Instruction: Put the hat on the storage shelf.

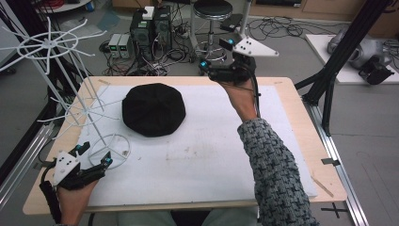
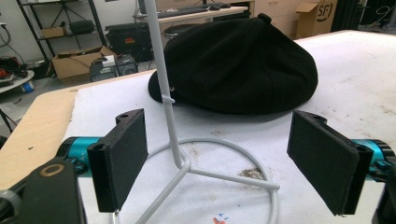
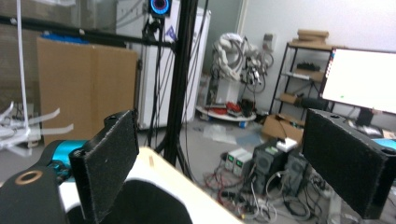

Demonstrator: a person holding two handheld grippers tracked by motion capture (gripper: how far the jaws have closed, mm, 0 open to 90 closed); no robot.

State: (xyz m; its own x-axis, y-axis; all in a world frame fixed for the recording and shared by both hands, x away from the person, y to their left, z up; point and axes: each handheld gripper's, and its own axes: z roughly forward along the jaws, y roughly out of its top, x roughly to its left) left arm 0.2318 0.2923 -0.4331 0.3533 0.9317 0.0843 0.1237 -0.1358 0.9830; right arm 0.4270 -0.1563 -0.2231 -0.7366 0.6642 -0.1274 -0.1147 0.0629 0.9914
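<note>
Left gripper (image 2: 219, 158) foam jaws spread astride thin white wire stand (image 2: 173, 135); right gripper (image 3: 233, 163) released; round ribbed black cap (image 1: 153, 109).

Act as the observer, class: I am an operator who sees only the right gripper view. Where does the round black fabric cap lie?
Observer: The round black fabric cap lies on the white sheet, far left of centre, apart from both grippers.
Operator: What is the left gripper doing?
Observer: The left gripper is open at the tall white wire stand, its jaws framing the pole without touching it.
Operator: Where does my gripper hang?
Observer: The right gripper hangs open and empty above the wooden table's far edge.
</note>
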